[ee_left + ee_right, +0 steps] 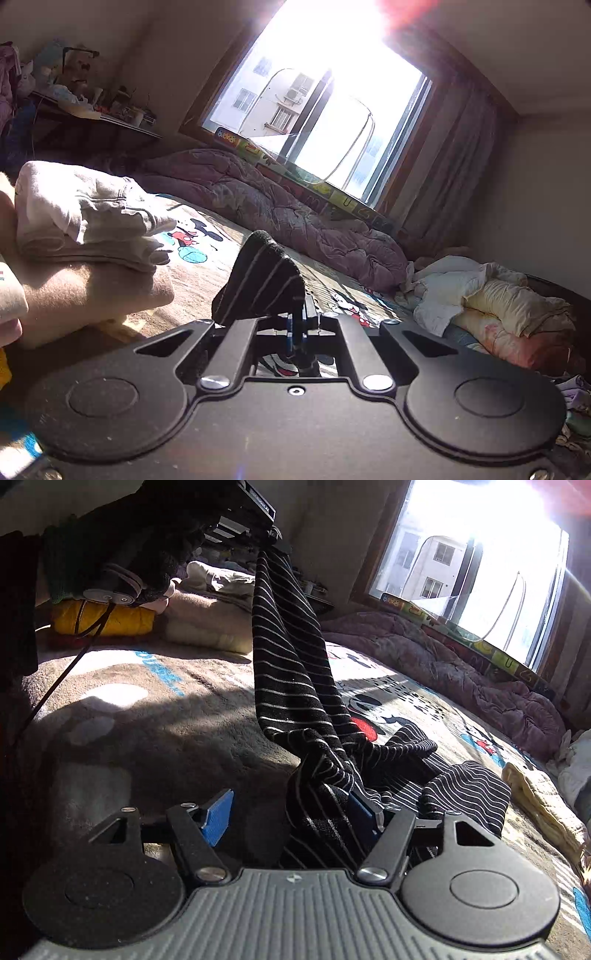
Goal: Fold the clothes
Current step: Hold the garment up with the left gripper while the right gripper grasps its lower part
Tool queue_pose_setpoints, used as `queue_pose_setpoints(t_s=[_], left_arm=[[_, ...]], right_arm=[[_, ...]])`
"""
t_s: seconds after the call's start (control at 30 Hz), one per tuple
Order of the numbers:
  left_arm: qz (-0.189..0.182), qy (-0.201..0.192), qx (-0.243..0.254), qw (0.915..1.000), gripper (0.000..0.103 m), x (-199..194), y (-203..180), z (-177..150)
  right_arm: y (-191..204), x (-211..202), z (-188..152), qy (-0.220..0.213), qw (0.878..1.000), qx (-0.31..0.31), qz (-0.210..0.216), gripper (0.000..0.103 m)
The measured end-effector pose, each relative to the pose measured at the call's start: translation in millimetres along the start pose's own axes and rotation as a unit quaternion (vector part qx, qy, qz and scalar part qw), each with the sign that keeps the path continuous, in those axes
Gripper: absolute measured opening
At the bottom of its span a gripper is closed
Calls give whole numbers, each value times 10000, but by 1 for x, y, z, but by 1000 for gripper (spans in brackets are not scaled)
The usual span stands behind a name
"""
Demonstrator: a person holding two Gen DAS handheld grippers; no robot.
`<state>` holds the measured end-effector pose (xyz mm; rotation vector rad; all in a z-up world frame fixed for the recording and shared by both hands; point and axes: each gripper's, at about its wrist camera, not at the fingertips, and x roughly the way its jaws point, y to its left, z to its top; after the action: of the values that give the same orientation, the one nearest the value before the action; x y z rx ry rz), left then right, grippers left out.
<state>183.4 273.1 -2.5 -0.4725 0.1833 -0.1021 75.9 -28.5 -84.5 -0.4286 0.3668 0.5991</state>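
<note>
Now | left hand-held gripper (301, 310) pinches black striped knit garment (295, 672) | right hand-held gripper (291, 812) spread, cloth draped over one finger (364, 808)

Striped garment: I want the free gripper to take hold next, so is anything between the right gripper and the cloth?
Nothing visible. The striped garment hangs from the shut left gripper and already lies bunched between the open fingers of the right gripper, against the right-hand blue pad.

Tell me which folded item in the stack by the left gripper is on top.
The white garment is on top; the beige fleece lies under it, and a yellow item sits lowest beside them.
</note>
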Motion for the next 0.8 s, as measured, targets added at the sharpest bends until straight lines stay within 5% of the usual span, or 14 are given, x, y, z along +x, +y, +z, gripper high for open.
queue_pose_setpoints(t_s=[0.4,0.8], left_arm=[[708,481,261,9960,1,12,41,-26],[1395,1232,668,9803,1,31,62,-52]], right_arm=[[15,-5,-4,158,9999,-22,19,67],[17,-7,-4,271,9996,19,33,68]])
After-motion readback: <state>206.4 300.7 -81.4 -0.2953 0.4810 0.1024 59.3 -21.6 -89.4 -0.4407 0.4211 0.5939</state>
